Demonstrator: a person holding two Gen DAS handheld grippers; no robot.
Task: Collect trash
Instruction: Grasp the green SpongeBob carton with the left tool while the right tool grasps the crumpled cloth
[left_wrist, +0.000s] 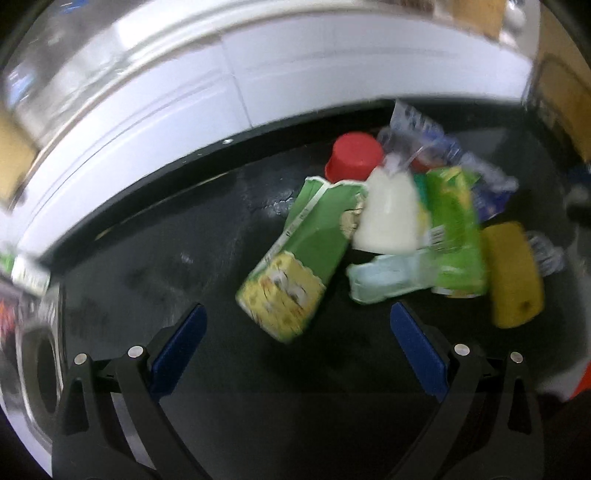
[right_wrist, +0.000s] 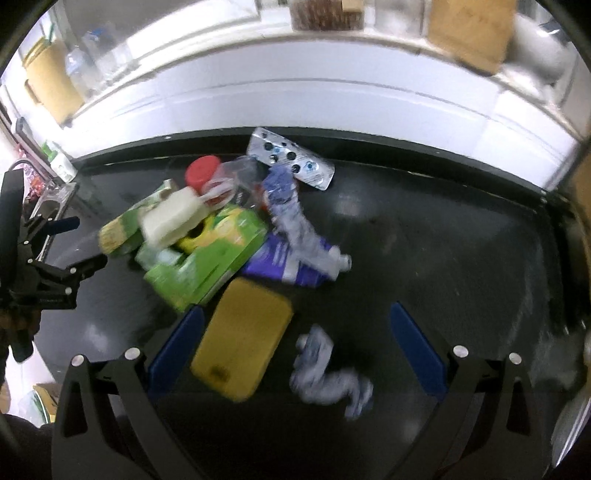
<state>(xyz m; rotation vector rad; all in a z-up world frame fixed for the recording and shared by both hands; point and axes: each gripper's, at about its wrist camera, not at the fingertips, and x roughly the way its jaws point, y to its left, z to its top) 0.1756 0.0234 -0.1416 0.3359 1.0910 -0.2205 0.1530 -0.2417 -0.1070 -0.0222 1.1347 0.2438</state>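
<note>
Trash heaped on black worktop (right_wrist: 424, 240)

Green carton (left_wrist: 295, 258), red cup (left_wrist: 354, 155), yellow sponge (right_wrist: 242, 339) loose. Left gripper (left_wrist: 295, 354), right gripper (right_wrist: 295, 354): fingers spread, empty.

You see a glossy black countertop (right_wrist: 424, 236), printed green cardboard cartons (left_wrist: 295, 258), a smooth red plastic cap (left_wrist: 354, 155), a porous matt yellow sponge (right_wrist: 242, 343), a shiny foil blister pack (right_wrist: 291, 157), crumpled clear plastic wrap (right_wrist: 328, 376), your grippers' matt blue pads (right_wrist: 415, 350).

Black counter (right_wrist: 443, 229) (white tiles (right_wrist: 332, 107) behind).
</note>
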